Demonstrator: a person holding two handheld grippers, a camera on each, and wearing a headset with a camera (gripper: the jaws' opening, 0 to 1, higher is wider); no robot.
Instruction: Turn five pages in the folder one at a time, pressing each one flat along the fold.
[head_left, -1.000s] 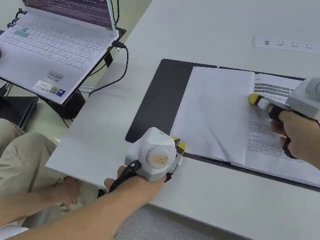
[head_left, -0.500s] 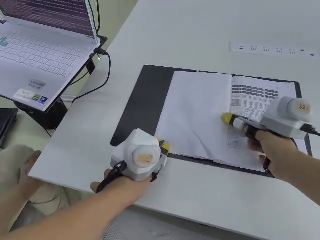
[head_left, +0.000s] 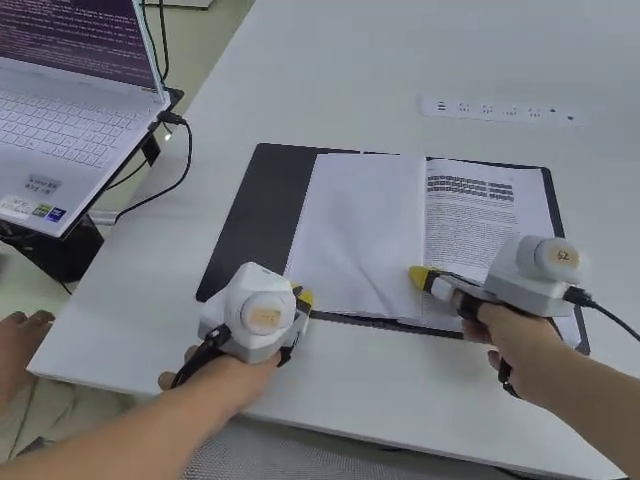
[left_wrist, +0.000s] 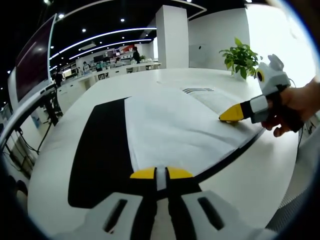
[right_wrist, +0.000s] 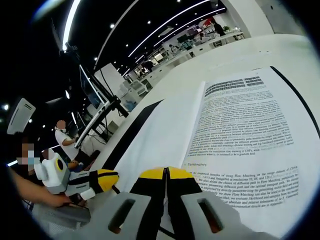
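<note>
An open folder with a black cover (head_left: 250, 210) lies on the white table. A blank turned page (head_left: 360, 230) lies over its left half and a printed page (head_left: 470, 225) covers the right. My right gripper (head_left: 417, 276) is shut, its yellow tips down on the paper at the fold near the folder's near edge; in its own view the tips (right_wrist: 165, 173) meet beside the printed page (right_wrist: 240, 125). My left gripper (head_left: 303, 297) is shut and rests at the folder's near left edge, its tips (left_wrist: 161, 173) at the blank page's (left_wrist: 170, 125) bottom border.
An open white laptop (head_left: 60, 110) sits on a stand off the table's left side, with a black cable (head_left: 165, 170) hanging by it. A white power strip (head_left: 500, 109) lies at the far side of the table. A hand shows at the lower left.
My right gripper has slid down along the fold from the upper part of the page to its near end. The left gripper has stayed at the folder's near edge. The head camera has shifted.
</note>
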